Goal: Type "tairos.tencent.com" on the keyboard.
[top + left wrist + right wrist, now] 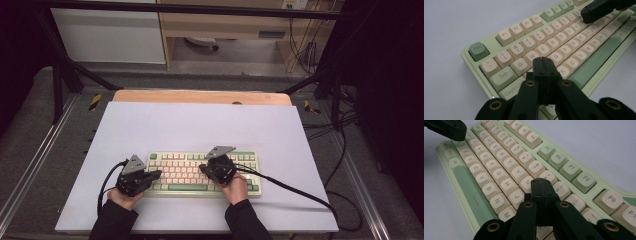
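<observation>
A pale green keyboard (202,172) with cream and green keys lies on the white sheet near the table's front. My left gripper (159,174) hovers at its left end, jaws shut with nothing between them; in the left gripper view its tips (542,60) sit over the keyboard (554,45) around the S key. My right gripper (203,168) is over the middle of the keyboard, also shut and empty; its tips (541,181) rest over the keyboard (506,170) by the U and I keys. Each view shows the other gripper's black jaws at a top corner.
The white sheet (200,125) covers the table, with a wooden edge (200,96) behind it. Black cables (295,190) trail from the grippers over the sheet's right and left front. A black frame and cabinets stand beyond the table.
</observation>
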`<state>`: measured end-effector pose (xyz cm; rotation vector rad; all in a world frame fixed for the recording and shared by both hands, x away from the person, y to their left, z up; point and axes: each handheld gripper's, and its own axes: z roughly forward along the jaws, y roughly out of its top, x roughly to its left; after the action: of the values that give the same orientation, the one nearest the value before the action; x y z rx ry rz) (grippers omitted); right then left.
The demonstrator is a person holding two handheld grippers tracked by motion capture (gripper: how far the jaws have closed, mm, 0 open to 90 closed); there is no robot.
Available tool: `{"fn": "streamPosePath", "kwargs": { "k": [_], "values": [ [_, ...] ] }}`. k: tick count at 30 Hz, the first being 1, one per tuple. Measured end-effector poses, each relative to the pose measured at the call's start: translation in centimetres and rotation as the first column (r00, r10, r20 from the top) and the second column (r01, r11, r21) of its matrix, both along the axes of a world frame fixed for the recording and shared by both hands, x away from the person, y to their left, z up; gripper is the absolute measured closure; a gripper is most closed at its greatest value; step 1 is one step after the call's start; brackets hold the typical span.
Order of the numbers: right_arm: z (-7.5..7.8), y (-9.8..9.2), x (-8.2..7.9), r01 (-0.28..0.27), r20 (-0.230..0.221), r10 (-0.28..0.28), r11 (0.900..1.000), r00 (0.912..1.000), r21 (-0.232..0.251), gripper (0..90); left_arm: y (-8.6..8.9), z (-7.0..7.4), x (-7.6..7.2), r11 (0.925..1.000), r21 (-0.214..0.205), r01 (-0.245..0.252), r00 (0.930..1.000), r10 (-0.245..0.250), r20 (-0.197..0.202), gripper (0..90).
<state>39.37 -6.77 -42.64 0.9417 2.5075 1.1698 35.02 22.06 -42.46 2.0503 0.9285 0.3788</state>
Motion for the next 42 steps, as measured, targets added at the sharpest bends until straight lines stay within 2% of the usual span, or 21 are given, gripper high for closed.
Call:
{"fn": "streamPosePath", "kwargs": {
  "k": [9,10,13,21,26,34,37,42],
  "values": [
    [-0.3,0.3,-0.2,-0.009,0.002,0.009,0.9999,1.0000,-0.014,90.0,0.0,0.0,0.0,1.0000,0.001,0.000,1.0000,0.000,0.001,90.0],
    [-0.2,0.2,-0.2,-0.012,-0.007,0.012,0.9999,0.9999,-0.006,90.0,0.0,0.0,0.0,1.0000,0.000,0.000,1.0000,0.000,0.001,90.0],
    [0.6,0.0,-0.4,-0.016,0.002,0.016,0.9993,0.9999,0.033,90.0,0.0,0.1,-0.1,1.0000,-0.003,-0.002,1.0000,0.002,0.002,90.0],
    [1.4,-0.5,-1.1,-0.042,0.004,0.042,0.9982,0.9991,0.042,90.0,0.0,0.2,-0.1,1.0000,-0.005,0.000,1.0000,0.001,0.003,90.0],
    [1.8,-0.8,-1.4,-0.056,0.009,0.056,0.9980,0.9984,0.029,90.0,-0.2,0.3,-0.2,1.0000,-0.004,0.003,1.0000,-0.003,0.004,90.0],
    [2.1,-1.6,-1.9,-0.070,0.003,0.070,0.9969,0.9976,0.036,90.0,-0.8,0.6,-0.2,1.0000,-0.006,0.005,0.9999,-0.005,0.010,90.0],
    [2.1,-2.0,-2.0,-0.071,-0.011,0.072,0.9961,0.9974,0.052,90.0,-1.1,0.8,-0.2,0.9999,-0.007,0.008,0.9999,-0.008,0.012,90.0],
    [1.8,-2.5,-2.4,-0.073,-0.021,0.074,0.9964,0.9971,0.043,90.0,-1.8,1.0,0.0,1.0000,-0.001,0.010,0.9998,-0.010,0.016,90.0]
  ]
}}
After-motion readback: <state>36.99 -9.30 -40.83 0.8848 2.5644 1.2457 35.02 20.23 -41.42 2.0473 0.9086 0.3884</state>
